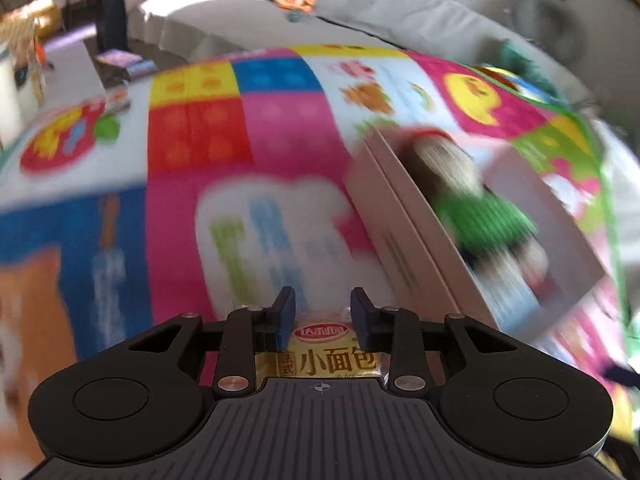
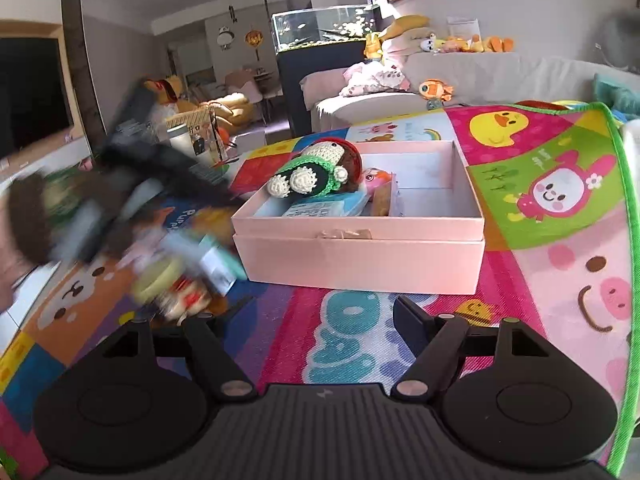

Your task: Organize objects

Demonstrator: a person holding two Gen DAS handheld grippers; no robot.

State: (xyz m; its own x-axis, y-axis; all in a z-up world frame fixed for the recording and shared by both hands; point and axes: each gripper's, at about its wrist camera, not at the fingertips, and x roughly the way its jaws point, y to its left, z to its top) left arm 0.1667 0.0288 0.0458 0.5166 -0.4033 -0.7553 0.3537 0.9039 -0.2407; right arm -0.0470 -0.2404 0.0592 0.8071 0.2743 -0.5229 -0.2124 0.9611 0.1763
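My left gripper (image 1: 323, 312) is shut on a yellow bread packet (image 1: 326, 354) with Chinese print, held above the colourful play mat (image 1: 240, 152). A pink box (image 1: 408, 232) lies to its right, holding a crocheted green and cream doll (image 1: 472, 196). In the right wrist view the pink box (image 2: 360, 248) stands just ahead on the mat, with the crocheted doll (image 2: 316, 168), a blue packet (image 2: 320, 206) and other small items inside. My right gripper (image 2: 324, 312) is open and empty in front of the box. The left gripper with its packet (image 2: 172, 284) shows blurred at the left.
A grey sofa (image 2: 460, 76) with soft toys runs behind the mat. A fish tank (image 2: 324, 28) on a black stand is at the back. Cups and boxes (image 2: 192, 136) stand at the back left. The mat's green edge (image 2: 628, 240) runs down the right.
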